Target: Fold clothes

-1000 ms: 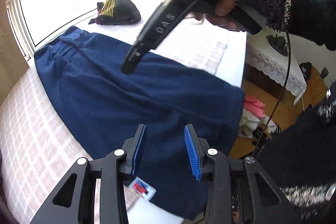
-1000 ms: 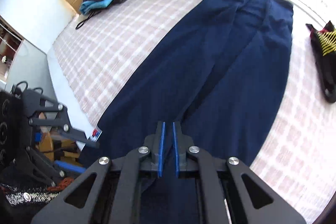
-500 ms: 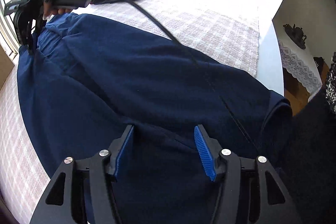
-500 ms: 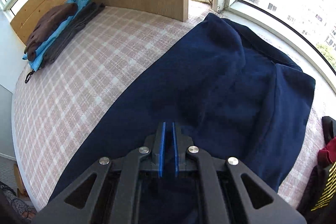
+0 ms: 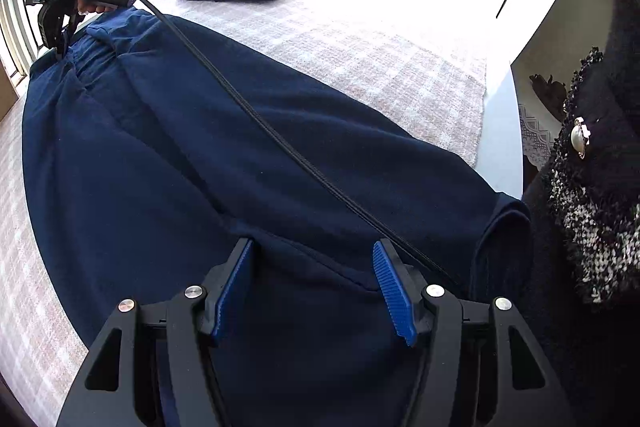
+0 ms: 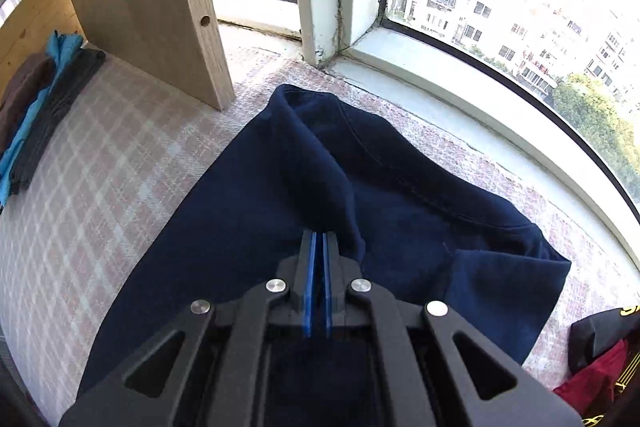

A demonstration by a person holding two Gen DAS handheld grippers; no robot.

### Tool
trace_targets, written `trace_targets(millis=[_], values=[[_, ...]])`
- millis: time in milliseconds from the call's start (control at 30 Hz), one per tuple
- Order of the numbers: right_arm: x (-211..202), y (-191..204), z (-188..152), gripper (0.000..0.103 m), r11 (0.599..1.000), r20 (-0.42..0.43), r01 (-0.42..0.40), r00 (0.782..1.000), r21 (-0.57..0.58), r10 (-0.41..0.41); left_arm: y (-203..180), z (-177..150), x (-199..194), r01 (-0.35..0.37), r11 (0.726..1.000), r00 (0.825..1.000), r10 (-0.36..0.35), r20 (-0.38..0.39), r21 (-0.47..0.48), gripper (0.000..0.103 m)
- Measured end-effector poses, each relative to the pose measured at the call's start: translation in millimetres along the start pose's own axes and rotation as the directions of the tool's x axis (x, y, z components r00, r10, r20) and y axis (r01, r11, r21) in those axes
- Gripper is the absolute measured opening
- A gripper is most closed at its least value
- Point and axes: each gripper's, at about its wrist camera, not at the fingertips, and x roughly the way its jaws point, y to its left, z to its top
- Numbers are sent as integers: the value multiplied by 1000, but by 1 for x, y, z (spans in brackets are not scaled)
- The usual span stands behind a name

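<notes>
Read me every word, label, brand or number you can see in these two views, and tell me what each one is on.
No text can be read in either view.
Yellow print on the black garment, right wrist view: cut off at the picture's edge, unreadable.
Yellow stripes on the same garment, left wrist view: a pattern, no letters.
Navy garment, left gripper, right gripper: no lettering shows.

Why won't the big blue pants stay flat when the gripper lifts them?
The navy pants are probably soft and floppy: where the right gripper pinches them, the cloth bunches into a raised fold. They likely sag, since one end droops over the bed's edge. The broad cloth probably drags on the checked bedcover.
</notes>
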Motion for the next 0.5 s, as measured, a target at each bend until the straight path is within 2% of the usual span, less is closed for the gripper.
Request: trace_targets(millis=[100,167,233,267,333,367,500], values=[[-5,-3,8,3,999,36,-10,999,41,9,3,2,0,5,1000,1000,-5,8,-24,57],[-18,3,8,3,996,78,-78,994,43,74,7,2,-5,19,998,1000,-18,21,-63,56],[-25,10,8,5,998,125,-55,991,-1,55,13,1,-12,37,993,999,-33,41,-113,53],[-20,11,9,7,1000,108,-12,994,-10,13,15,0,-15,42,990,998,-36,51,-135,53],[3,6,10,3,1000,11,12,1000,-15,-11,19,-2,-24,18,987,998,-7,67,-160,53],[3,6,10,3,1000,9,20,1000,-16,-19,21,-5,-30,7,984,997,6,75,-179,53],[-43,24,-3,7,999,56,-39,998,-36,41,31,-18,-52,-14,966,994,41,99,-258,53]])
